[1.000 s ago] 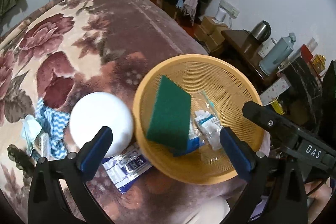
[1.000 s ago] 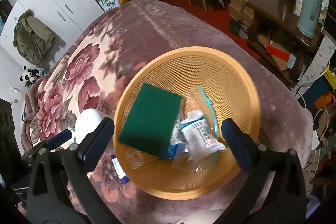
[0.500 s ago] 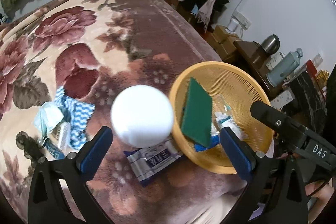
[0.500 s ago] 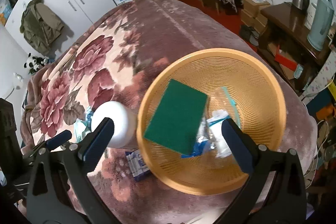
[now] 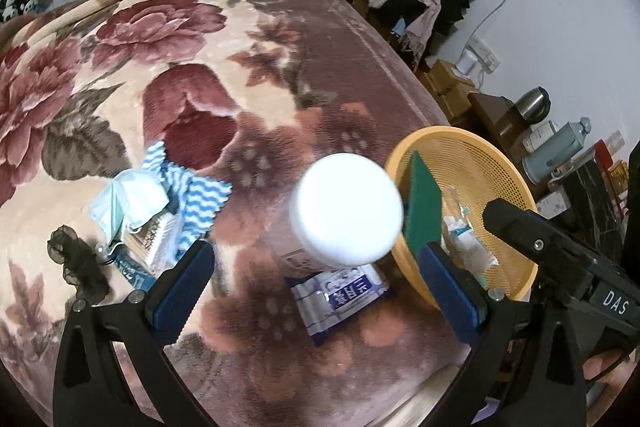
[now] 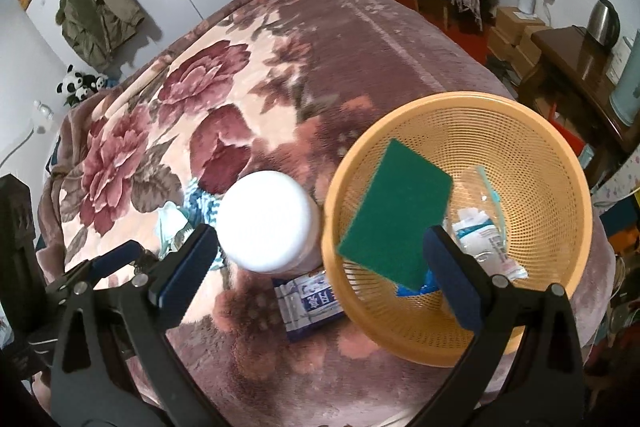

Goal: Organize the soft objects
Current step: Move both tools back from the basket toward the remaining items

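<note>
In the orange basket (image 6: 552, 163), green sponge (image 6: 396, 223), white packets (image 6: 486, 241), both grippers (image 5: 318, 285) (image 6: 320, 273) wide, empty

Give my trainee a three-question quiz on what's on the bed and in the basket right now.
1. True or false: the green scouring pad lies inside the orange basket.
2. What sits on the blue-and-white packet: A) white-lidded jar, B) face mask, C) black hair tie?
3. Fill in: both the left tool and right tool are ____ and hold nothing.

Key: 1 true; 2 A; 3 open.
</note>
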Tool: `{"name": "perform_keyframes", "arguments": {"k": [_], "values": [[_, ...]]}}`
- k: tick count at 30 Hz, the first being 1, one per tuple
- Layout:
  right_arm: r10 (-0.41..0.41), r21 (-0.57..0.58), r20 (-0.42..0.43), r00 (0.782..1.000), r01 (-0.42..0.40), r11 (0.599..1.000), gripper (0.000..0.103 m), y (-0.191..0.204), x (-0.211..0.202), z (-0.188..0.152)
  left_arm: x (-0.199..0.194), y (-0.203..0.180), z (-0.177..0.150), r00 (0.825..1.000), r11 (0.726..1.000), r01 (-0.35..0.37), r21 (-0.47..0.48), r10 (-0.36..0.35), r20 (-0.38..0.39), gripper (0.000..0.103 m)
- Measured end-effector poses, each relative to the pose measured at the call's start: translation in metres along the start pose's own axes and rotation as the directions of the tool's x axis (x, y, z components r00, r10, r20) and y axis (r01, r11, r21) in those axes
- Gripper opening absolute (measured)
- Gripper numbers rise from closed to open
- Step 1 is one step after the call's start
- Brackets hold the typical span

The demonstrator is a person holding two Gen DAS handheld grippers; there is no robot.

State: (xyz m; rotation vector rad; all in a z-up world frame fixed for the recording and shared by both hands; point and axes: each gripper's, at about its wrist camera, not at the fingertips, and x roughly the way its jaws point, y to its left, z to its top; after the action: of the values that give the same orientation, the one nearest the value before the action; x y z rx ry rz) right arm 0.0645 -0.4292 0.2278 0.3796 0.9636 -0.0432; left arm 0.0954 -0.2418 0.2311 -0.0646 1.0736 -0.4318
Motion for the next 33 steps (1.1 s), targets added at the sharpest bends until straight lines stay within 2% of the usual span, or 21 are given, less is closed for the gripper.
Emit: {"name": "perform_keyframes", "arguments": {"k": [33], "values": [[0.019, -0.161, -0.086, 0.996, -0.032, 0.986, 0.103, 0.112, 0.051, -0.012, -0.008, 0.129, -0.015, 0.999, 0.983, -0.051, -0.175, 0.048, -0.020, 0.102]]}}
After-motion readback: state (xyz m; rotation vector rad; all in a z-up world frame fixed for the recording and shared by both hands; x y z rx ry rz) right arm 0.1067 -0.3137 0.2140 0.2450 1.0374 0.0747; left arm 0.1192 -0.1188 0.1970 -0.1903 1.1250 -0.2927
